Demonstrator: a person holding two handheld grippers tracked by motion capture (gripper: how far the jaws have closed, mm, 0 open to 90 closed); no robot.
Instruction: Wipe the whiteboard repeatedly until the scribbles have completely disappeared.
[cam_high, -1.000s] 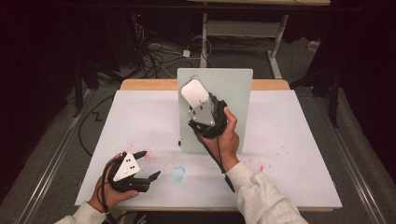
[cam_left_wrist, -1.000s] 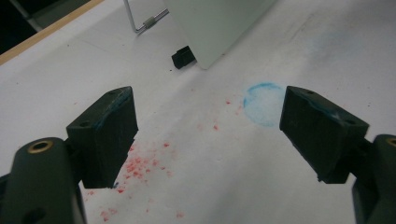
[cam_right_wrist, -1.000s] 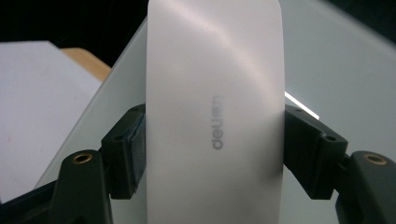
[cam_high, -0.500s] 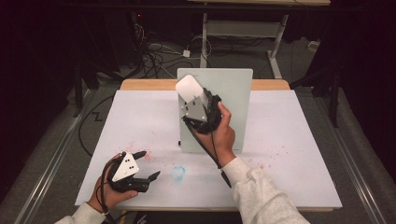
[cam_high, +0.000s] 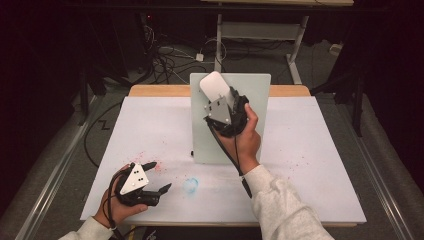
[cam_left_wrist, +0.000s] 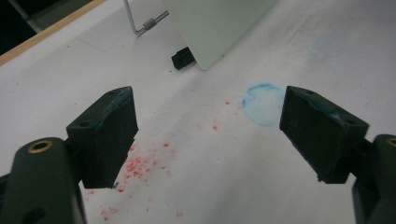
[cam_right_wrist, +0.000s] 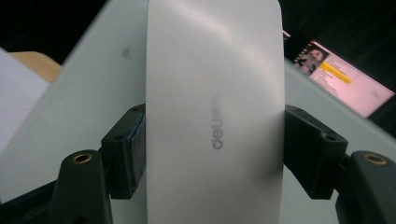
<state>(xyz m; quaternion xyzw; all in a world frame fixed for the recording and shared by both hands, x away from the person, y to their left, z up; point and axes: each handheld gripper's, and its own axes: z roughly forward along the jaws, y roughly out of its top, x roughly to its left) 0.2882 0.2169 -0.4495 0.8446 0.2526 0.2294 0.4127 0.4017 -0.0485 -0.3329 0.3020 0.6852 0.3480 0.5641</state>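
Observation:
A pale green board (cam_high: 250, 135) stands tilted at the back middle of the white table top (cam_high: 320, 150). My right gripper (cam_high: 223, 101) is up against its upper left part, shut on a white block eraser (cam_high: 214, 86). In the right gripper view the eraser (cam_right_wrist: 215, 93), printed "deli", is clamped between both pads (cam_right_wrist: 133, 149) with the board (cam_right_wrist: 88, 88) behind it. My left gripper (cam_high: 159, 176) rests at the front left, open and holding nothing. In its own view the left gripper (cam_left_wrist: 208, 121) faces a blue chalk ring (cam_left_wrist: 262, 103).
Red specks (cam_left_wrist: 140, 163) and a blue smudge (cam_high: 190, 185) mark the sheet near the left gripper. A black foot (cam_left_wrist: 183, 58) and a wire stand (cam_left_wrist: 147, 23) prop the board. Cables (cam_high: 170, 55) lie on the floor beyond the wooden back edge (cam_high: 160, 90).
My right gripper has carried the eraser a little up the board toward its top left corner. The left gripper has stayed where it was.

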